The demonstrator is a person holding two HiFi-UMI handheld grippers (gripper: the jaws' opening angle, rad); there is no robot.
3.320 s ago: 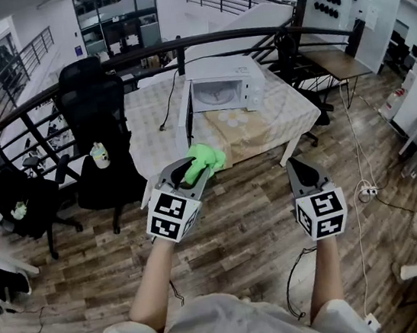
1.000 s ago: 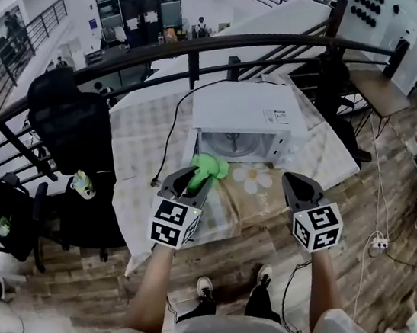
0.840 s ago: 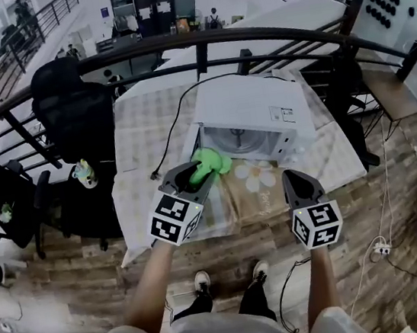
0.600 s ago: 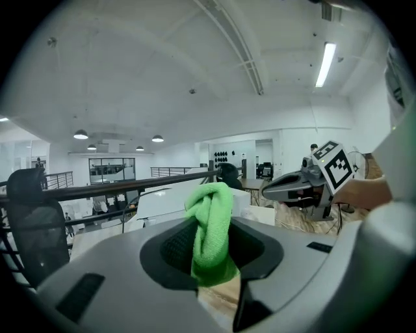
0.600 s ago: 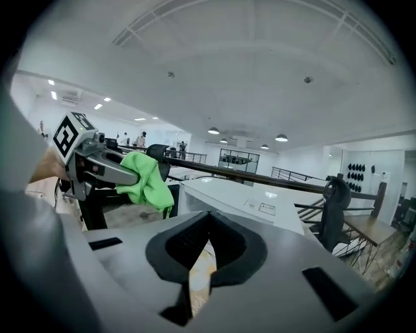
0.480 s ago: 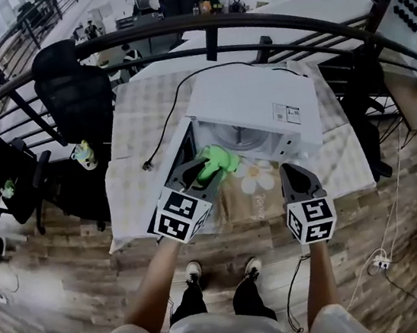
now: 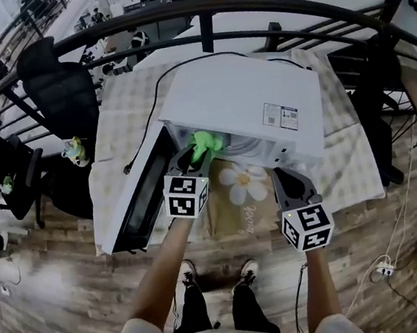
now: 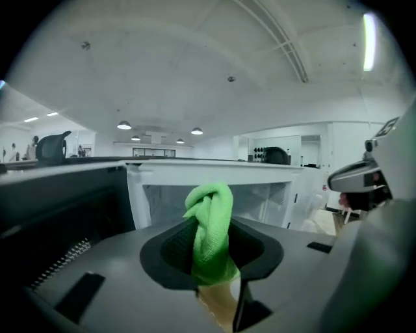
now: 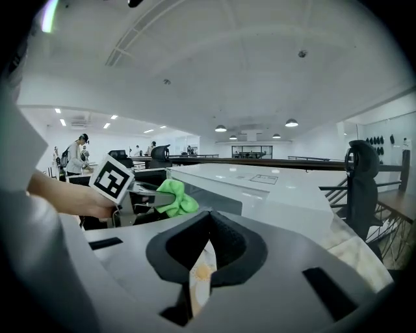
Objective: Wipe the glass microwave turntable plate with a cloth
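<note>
A white microwave [image 7: 247,110] stands on the table with its door [image 7: 140,202] swung open to the left. My left gripper [image 7: 195,152] is shut on a bunched green cloth [image 7: 205,141] and holds it at the mouth of the oven. In the left gripper view the cloth [image 8: 211,227] stands up between the jaws, with the oven cavity [image 8: 260,198] right behind it. The glass turntable plate is not clearly visible inside. My right gripper [image 7: 283,176] is shut and empty, lower right of the opening. The right gripper view shows the cloth [image 9: 174,198] to its left.
The table wears a checked cloth with a daisy print [image 7: 243,182]. A black power cord [image 7: 155,104] runs off to the left behind the microwave. A black office chair [image 7: 54,83] stands at the left, and a dark railing [image 7: 247,6] runs behind the table.
Over the earlier frames both grippers came closer to the microwave. The left gripper carried the green cloth forward to the oven opening. The right gripper followed, still shut.
</note>
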